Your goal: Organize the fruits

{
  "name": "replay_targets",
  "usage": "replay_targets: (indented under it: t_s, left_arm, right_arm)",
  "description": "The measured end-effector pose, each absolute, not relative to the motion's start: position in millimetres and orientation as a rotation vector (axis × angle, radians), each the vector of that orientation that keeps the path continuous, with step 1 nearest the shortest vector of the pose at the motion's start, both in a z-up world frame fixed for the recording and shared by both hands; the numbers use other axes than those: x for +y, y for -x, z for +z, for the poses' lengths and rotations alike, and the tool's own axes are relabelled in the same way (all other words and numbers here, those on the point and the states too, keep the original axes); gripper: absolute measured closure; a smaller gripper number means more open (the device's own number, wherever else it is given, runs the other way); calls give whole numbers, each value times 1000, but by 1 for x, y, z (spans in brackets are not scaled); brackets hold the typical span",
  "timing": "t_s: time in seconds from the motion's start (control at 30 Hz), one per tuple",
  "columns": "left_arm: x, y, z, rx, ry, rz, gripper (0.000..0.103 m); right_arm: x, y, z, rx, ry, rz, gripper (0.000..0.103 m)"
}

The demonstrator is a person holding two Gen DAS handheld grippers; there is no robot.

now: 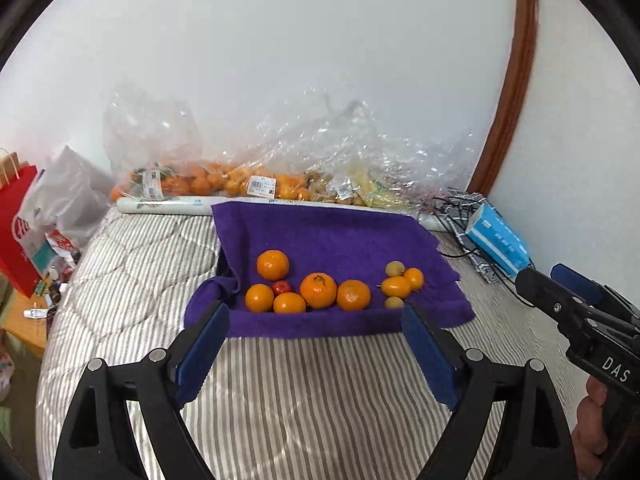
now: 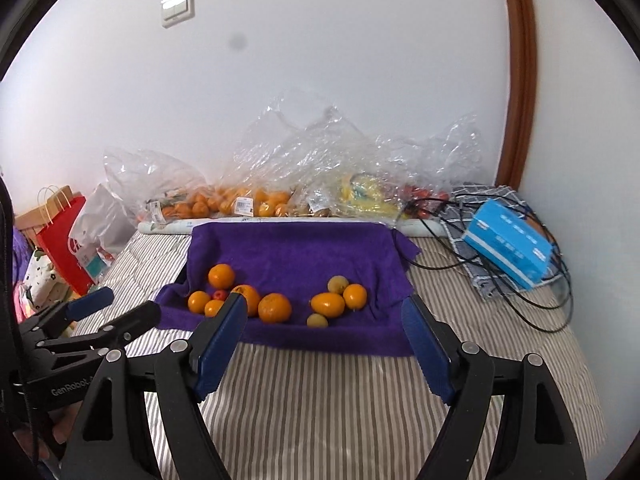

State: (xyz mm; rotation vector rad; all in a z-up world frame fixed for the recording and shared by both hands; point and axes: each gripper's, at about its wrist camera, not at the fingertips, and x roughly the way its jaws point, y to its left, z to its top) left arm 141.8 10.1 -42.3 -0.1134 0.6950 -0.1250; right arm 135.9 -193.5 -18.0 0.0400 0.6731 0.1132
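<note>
A bed covered by a grey-and-white striped quilt (image 1: 280, 392) is seen. Directly on it are laid a purple terry towel (image 1: 328, 232), a blue rectangular tissue box (image 2: 508, 246), black looped cables (image 2: 532, 304) and a dark checked cloth (image 2: 480, 196).

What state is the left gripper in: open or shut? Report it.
Open. The left gripper has its blue pads spread wide with nothing between them, held above the striped bedding, short of the purple towel.
</note>
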Motion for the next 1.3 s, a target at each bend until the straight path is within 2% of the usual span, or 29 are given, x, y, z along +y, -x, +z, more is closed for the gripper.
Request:
replay_targets:
  t_s: [0.2, 0.27, 0.43, 0.9, 1.3]
  left_arm:
    - [5, -103, -24, 655, 96, -119, 11]
    - [3, -91, -20, 640, 84, -110, 11]
    - [-3, -65, -13, 619, 69, -90, 10]
    - [-14, -17, 4, 566, 50, -94, 10]
    - [-13, -12, 7, 558, 58, -101, 10]
  right_arm:
    - [-196, -96, -5, 650, -20, 107, 17]
    - [-195, -84, -2, 629, -10, 106, 8]
    - [-198, -60, 5, 603, -1, 98, 2]
    - [-216, -10, 24, 560, -57, 92, 1]
    - [-217, -4, 24, 556, -44, 75, 1]
